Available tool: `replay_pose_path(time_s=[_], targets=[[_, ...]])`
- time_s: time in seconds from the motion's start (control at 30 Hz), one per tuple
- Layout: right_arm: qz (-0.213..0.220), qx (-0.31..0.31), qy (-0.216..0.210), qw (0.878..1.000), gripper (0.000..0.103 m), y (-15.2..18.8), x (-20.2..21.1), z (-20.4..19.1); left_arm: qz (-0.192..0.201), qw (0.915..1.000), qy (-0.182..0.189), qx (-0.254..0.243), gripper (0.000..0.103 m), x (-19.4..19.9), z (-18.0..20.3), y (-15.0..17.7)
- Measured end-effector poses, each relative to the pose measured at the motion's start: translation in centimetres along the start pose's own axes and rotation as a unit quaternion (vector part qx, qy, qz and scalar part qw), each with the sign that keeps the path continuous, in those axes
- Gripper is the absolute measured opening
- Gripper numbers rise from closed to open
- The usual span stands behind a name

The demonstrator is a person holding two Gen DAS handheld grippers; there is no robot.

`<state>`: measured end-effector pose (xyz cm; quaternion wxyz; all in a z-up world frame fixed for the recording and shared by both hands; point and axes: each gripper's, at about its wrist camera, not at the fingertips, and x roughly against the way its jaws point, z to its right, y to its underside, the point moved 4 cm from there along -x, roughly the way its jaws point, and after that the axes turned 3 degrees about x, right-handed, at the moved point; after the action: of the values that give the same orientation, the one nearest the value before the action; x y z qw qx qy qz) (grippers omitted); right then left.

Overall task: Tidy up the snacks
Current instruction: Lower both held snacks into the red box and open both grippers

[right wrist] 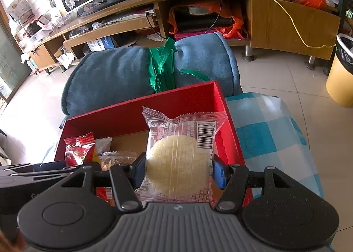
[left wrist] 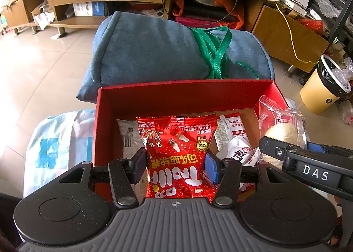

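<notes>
My left gripper [left wrist: 175, 166] is shut on a red Trolli candy bag [left wrist: 176, 155] and holds it over the near part of an open red box [left wrist: 176, 91]. My right gripper [right wrist: 179, 168] is shut on a clear packet with a pale round rice cracker [right wrist: 178, 159], held over the right side of the same red box [right wrist: 141, 106]. The cracker packet [left wrist: 284, 124] and the right gripper's body also show at the right of the left wrist view. Several snack packets [left wrist: 231, 132] lie inside the box; the Trolli bag [right wrist: 78, 149] shows at the left in the right wrist view.
A rolled blue blanket tied with green strap [left wrist: 167, 51] lies just behind the box. A blue-and-white checked cloth [right wrist: 271, 132] covers the surface right of the box. A yellow bin [left wrist: 320, 88] stands on the tiled floor at right. A cluttered wooden TV cabinet [right wrist: 198, 9] runs along the back.
</notes>
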<state>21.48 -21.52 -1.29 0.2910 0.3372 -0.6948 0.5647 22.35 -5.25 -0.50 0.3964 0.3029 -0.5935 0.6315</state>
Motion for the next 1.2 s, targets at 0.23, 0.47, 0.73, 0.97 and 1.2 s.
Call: replay_pose_path(time_s=[0.23,0.47,0.73,0.97,1.2], targets=[[-0.004,0.004,0.003,1.000,0.056,0.1,-0.4,-0.1,-0.001,1.0000,-0.002,0.000,0.062,-0.1,0.1,0.0],[-0.009,0.007,0.009,1.000,0.056,0.2,-1.0,-0.1,-0.005,1.0000,-0.006,0.000,0.062,-0.5,0.0,0.1],[-0.010,0.007,0.012,1.000,0.056,0.2,-1.3,0.0,-0.007,0.9999,-0.008,-0.001,0.062,-0.6,0.0,0.1],[-0.015,0.009,0.013,1.000,0.056,0.4,-1.7,0.1,-0.010,0.9999,-0.010,-0.002,0.062,-0.8,0.0,0.2],[-0.016,0.010,0.015,1.000,0.056,0.4,-2.0,0.1,-0.013,0.9998,-0.011,-0.005,0.062,-1.1,0.2,0.4]])
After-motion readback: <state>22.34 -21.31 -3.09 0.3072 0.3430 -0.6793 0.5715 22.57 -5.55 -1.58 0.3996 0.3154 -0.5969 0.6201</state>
